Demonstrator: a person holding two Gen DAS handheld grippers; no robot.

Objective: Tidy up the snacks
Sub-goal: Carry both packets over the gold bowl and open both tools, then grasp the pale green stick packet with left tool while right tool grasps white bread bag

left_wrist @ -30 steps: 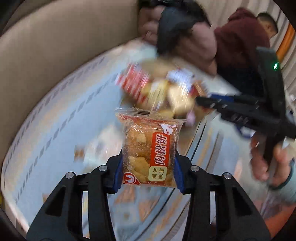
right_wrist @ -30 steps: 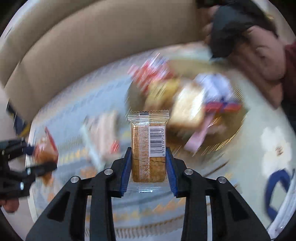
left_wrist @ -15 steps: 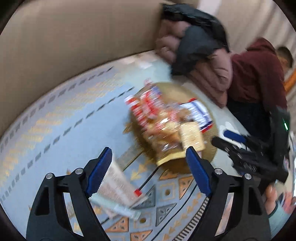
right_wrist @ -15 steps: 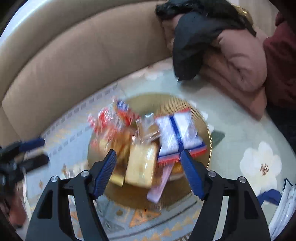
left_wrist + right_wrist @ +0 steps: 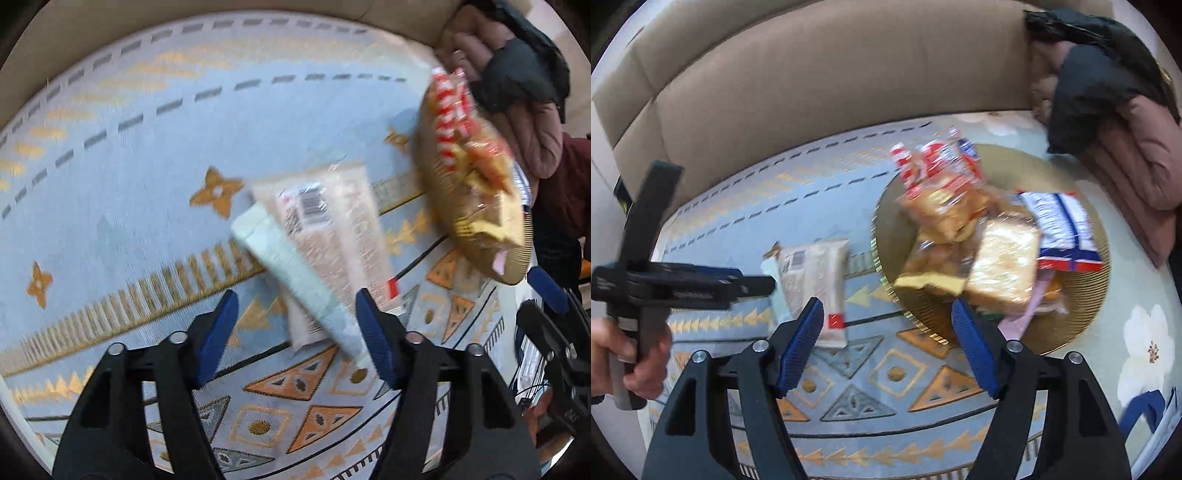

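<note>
Both tongs now empty and parted, left tongs [image 5: 295,325] just narrowing over the flat packets [image 5: 325,236] at frame centre, right tongs [image 5: 888,339] below the filled gold plate [image 5: 1082,314]; two snacks delivered, packets remain.

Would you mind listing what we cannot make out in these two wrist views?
- Left wrist view: the print on the pale long packet is smeared by motion blur.
- Left wrist view: the gold plate is stretched at the fisheye edge; its snacks blur together.
- Right wrist view: the pink wrapper lies mostly under the bread packet.
- Right wrist view: the left gripper is edge-on, so its opening is unreadable there.
</note>
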